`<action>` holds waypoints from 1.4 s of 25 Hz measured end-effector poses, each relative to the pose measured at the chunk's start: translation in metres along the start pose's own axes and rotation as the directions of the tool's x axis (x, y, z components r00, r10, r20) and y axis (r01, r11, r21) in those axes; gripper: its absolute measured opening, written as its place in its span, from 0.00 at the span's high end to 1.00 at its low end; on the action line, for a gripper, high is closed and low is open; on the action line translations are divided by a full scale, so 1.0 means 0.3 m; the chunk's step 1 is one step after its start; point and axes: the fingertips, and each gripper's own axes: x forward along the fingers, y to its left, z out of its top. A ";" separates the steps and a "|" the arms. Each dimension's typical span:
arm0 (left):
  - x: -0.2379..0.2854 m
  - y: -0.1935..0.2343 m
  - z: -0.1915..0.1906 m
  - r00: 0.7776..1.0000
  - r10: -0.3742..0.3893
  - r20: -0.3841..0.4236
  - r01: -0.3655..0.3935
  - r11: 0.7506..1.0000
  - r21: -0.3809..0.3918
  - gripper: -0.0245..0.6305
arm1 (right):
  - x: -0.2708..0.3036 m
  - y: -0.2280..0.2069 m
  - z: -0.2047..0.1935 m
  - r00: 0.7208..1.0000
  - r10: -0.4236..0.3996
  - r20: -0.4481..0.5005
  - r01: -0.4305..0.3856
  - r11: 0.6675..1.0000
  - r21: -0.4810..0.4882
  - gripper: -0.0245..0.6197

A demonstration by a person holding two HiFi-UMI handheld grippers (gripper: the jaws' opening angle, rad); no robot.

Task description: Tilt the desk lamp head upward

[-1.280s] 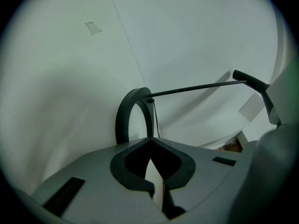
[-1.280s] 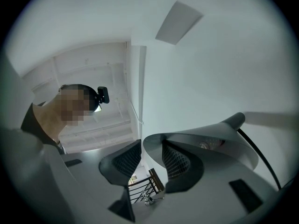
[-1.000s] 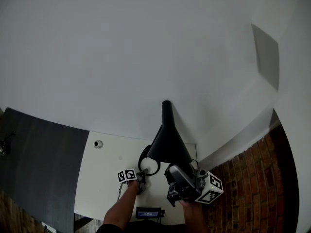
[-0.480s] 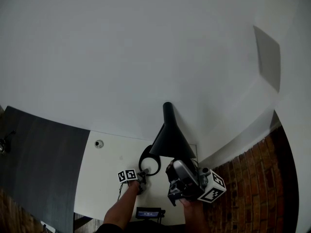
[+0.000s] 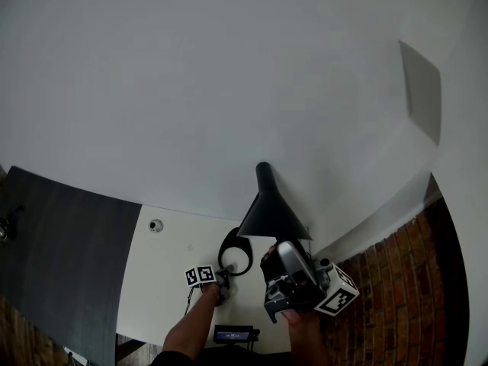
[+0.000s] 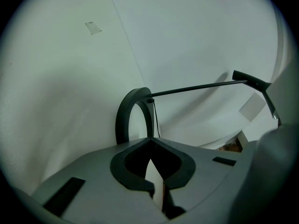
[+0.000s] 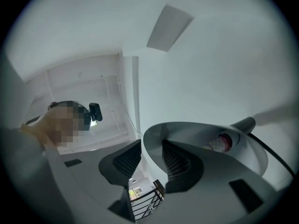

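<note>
Matte black conical lamp head (image 5: 273, 212): thin rim pinched between ribbed pads (image 7: 127, 160) of right gripper (image 7: 150, 149). Pale inner face, dotted bulb (image 7: 218, 143) seen only in right gripper view. Black ring base (image 5: 223, 250) below-left of head, on white desk (image 5: 164, 273); left gripper (image 6: 150, 141) at ring's foot, jaws together tip to tip. Thin rod (image 6: 196, 87) shows only in left gripper view.
</note>
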 end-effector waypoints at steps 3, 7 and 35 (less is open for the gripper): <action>0.000 0.001 0.000 1.000 0.002 0.001 -0.002 1.000 0.000 0.95 | 0.007 0.001 0.009 1.000 -0.004 0.010 0.004 1.000 0.010 0.74; 0.001 -0.001 0.001 1.000 0.001 0.000 -0.001 1.000 0.001 0.95 | 0.020 0.002 0.024 1.000 -0.006 0.023 0.005 1.000 0.030 0.74; 0.001 -0.002 0.000 1.000 0.014 -0.007 -0.014 1.000 0.012 0.95 | 0.108 -0.002 0.106 0.995 -0.052 0.088 0.043 0.994 0.104 0.74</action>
